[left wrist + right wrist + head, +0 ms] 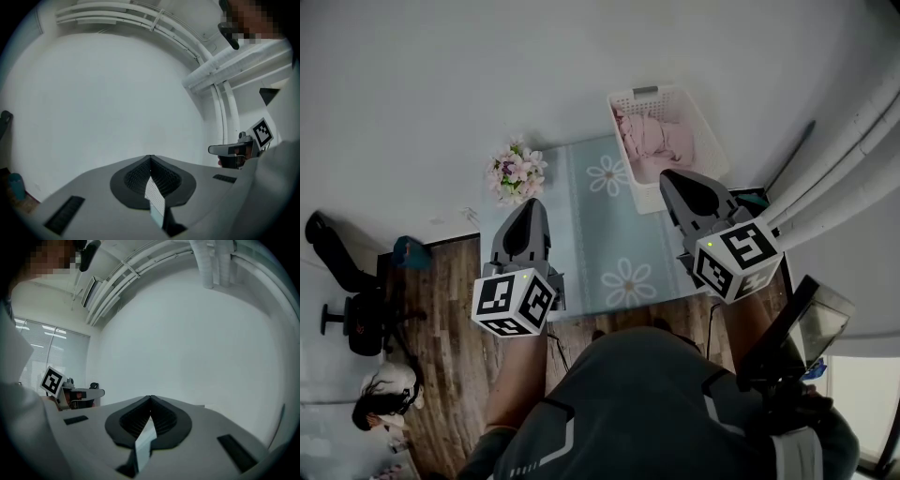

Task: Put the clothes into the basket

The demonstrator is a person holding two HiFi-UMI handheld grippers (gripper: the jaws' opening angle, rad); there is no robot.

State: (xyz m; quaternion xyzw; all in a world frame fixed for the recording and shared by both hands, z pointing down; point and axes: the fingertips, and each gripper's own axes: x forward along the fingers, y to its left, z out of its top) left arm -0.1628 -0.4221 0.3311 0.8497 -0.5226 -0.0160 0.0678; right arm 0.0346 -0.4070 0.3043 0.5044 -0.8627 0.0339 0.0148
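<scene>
Head view: pink clothes (654, 139) lie heaped in the white basket (623, 98) at the counter's (600, 234) far right corner. They look soft and light, likely best pinched at a raised fold. Left gripper view: left tongs (150, 160) pressed together, empty. Right gripper view: right tongs (150, 400) likewise closed on nothing.

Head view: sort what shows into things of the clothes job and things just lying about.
Job: white basket; pink clothes lying in it; left gripper and right gripper, both shut, empty.
Lying about: flower bunch; flowered tablecloth; black chair.
</scene>
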